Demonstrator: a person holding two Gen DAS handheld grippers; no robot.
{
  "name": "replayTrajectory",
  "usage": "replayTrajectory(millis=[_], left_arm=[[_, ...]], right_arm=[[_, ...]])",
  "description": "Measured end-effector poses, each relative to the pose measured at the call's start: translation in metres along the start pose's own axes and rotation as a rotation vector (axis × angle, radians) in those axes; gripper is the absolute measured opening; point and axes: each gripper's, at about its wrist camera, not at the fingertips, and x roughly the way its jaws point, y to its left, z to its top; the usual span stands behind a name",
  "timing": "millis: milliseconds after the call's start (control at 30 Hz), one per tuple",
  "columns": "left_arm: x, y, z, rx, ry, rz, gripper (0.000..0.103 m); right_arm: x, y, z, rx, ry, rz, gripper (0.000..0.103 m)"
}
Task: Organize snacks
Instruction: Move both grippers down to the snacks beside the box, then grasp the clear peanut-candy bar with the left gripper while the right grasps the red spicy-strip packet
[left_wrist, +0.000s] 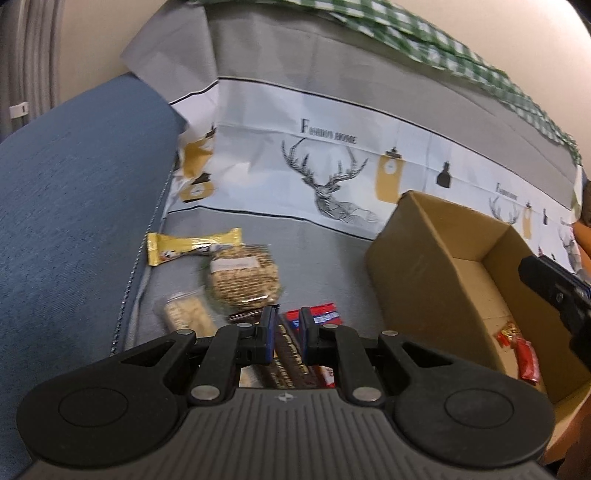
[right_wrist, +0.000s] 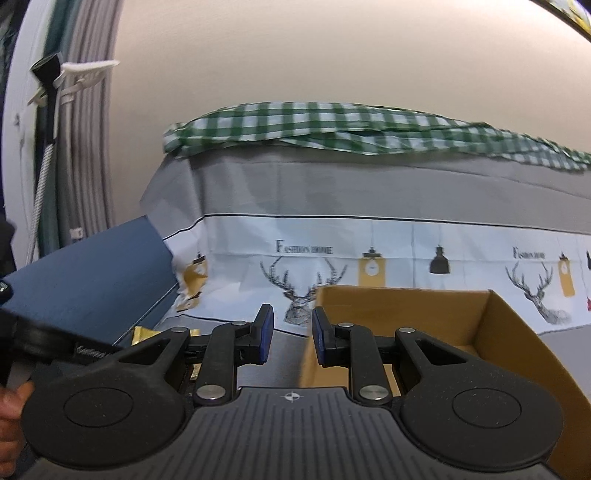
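My left gripper (left_wrist: 287, 318) is closed on a dark brown snack bar (left_wrist: 291, 350) over the grey cloth. Beside it lie a red and blue packet (left_wrist: 320, 314), a round cracker pack (left_wrist: 242, 275), a yellow bar (left_wrist: 194, 245) and a pale wafer pack (left_wrist: 186, 314). An open cardboard box (left_wrist: 417, 266) stands to the right, with a red packet (left_wrist: 521, 354) inside. My right gripper (right_wrist: 292, 326) is open and empty, held above the box's left wall (right_wrist: 402, 310). It shows at the right edge of the left wrist view (left_wrist: 557, 291).
A blue cushion (left_wrist: 74, 206) borders the snacks on the left. A grey and white deer-print cloth (left_wrist: 332, 173) covers the seat and back. A green checked cloth (right_wrist: 332, 125) lies along the top. The wall is behind.
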Motion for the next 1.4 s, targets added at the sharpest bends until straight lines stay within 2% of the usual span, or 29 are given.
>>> replayTrajectory(millis=[233, 467, 600, 667, 733, 833, 867, 1000, 1100, 1200, 1367, 1400], left_arm=[[0.006, 0.012, 0.003, -0.031, 0.018, 0.052, 0.02], [0.012, 0.023, 0.005, -0.069, 0.037, 0.088, 0.021], [0.014, 0.025, 0.005, -0.064, 0.055, 0.09, 0.029], [0.016, 0.025, 0.004, -0.067, 0.064, 0.091, 0.03], [0.019, 0.028, 0.003, -0.073, 0.082, 0.093, 0.032], [0.025, 0.031, 0.001, -0.08, 0.107, 0.101, 0.034], [0.027, 0.032, 0.0, -0.083, 0.116, 0.101, 0.035], [0.034, 0.033, -0.002, -0.087, 0.148, 0.111, 0.045], [0.036, 0.029, -0.003, -0.067, 0.153, 0.116, 0.046], [0.037, 0.026, -0.004, -0.056, 0.151, 0.12, 0.048], [0.04, 0.029, -0.004, -0.063, 0.155, 0.135, 0.049], [0.04, 0.029, -0.004, -0.064, 0.157, 0.138, 0.049]], right_arm=[[0.015, 0.034, -0.012, -0.069, 0.071, 0.053, 0.025], [0.04, 0.057, -0.028, -0.098, 0.177, 0.086, 0.033], [0.056, 0.069, -0.043, -0.135, 0.256, 0.1, 0.036], [0.065, 0.075, -0.049, -0.154, 0.296, 0.099, 0.037], [0.073, 0.082, -0.057, -0.169, 0.341, 0.104, 0.045], [0.086, 0.089, -0.069, -0.203, 0.418, 0.082, 0.05], [0.09, 0.09, -0.071, -0.208, 0.429, 0.074, 0.052], [0.105, 0.093, -0.078, -0.215, 0.476, 0.035, 0.072], [0.118, 0.094, -0.085, -0.224, 0.513, 0.024, 0.078], [0.127, 0.09, -0.085, -0.213, 0.521, -0.005, 0.088], [0.135, 0.084, -0.088, -0.164, 0.558, 0.013, 0.086], [0.137, 0.08, -0.088, -0.128, 0.576, 0.024, 0.08]])
